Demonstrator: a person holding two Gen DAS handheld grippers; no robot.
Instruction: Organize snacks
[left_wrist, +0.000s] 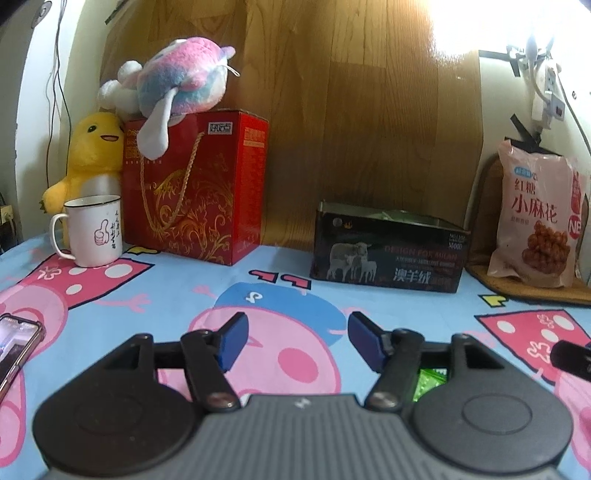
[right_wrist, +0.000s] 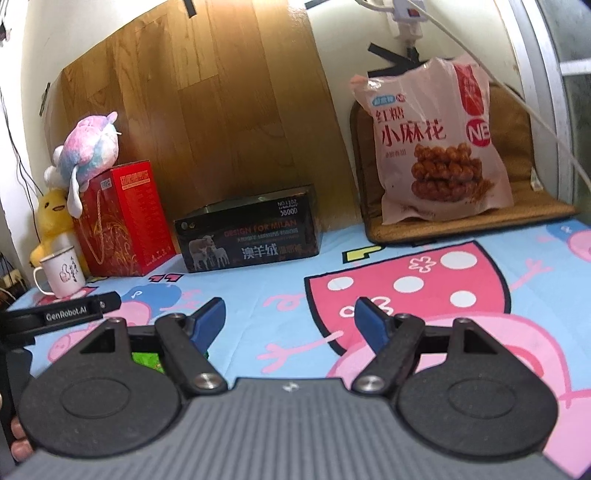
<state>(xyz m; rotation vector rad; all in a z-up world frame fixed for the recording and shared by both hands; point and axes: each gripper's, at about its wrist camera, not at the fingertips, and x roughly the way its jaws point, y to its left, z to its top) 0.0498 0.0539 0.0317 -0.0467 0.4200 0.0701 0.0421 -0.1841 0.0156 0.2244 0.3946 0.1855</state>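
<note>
A pink snack bag (left_wrist: 535, 218) leans upright on a brown mat at the back right; it also shows in the right wrist view (right_wrist: 439, 144). An open dark box (left_wrist: 388, 254) with sheep printed on it stands by the wooden board, also seen in the right wrist view (right_wrist: 251, 236). A small green packet (left_wrist: 430, 382) lies on the sheet under the left gripper, and shows in the right wrist view (right_wrist: 146, 360). My left gripper (left_wrist: 297, 339) is open and empty over the sheet. My right gripper (right_wrist: 290, 325) is open and empty, and the left gripper's body sits at its left.
A red gift box (left_wrist: 195, 188) with plush toys on and beside it stands back left, with a white mug (left_wrist: 92, 230) in front. A phone (left_wrist: 16, 341) lies at the left edge. The cartoon sheet (left_wrist: 184, 291) covers the surface. Cables hang at the right wall.
</note>
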